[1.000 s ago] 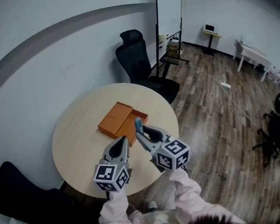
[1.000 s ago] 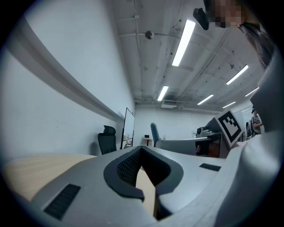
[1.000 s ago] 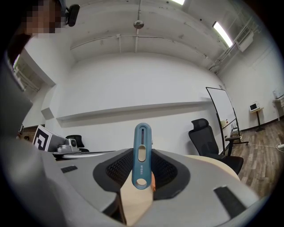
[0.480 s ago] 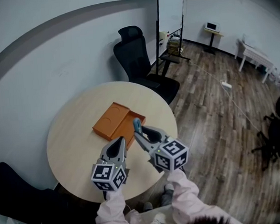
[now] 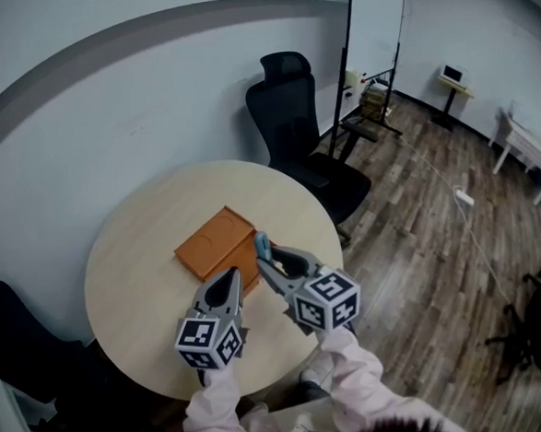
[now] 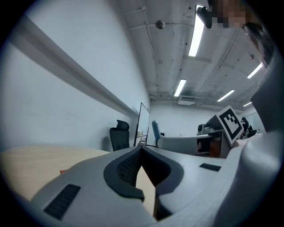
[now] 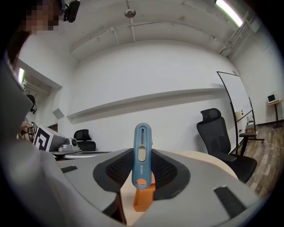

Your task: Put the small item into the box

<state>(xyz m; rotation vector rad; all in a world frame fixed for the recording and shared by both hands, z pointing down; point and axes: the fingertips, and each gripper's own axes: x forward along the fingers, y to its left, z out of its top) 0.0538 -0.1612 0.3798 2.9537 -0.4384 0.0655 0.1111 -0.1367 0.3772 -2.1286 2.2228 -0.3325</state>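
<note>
An orange box [image 5: 212, 242] lies open near the middle of the round wooden table [image 5: 131, 276]. My right gripper [image 5: 262, 253] is shut on a small blue slider-type item [image 5: 262, 246], which stands upright between its pads over the box's near right edge. In the right gripper view the blue item [image 7: 142, 157] sticks up from the jaws with the orange box [image 7: 144, 199] just beyond and below it. My left gripper [image 5: 230, 278] hovers beside it on the left, shut and empty, its tips [image 6: 141, 150] touching.
A black office chair [image 5: 300, 116] stands behind the table, with a whiteboard on a stand [image 5: 373, 37] to its right. Another dark chair [image 5: 22, 357] is at the table's near left. White wall curves behind; wooden floor lies to the right.
The head view has shifted slightly, so the table and chair sit differently in the picture. Both grippers keep their places over the table, and the right one still grips the blue item.
</note>
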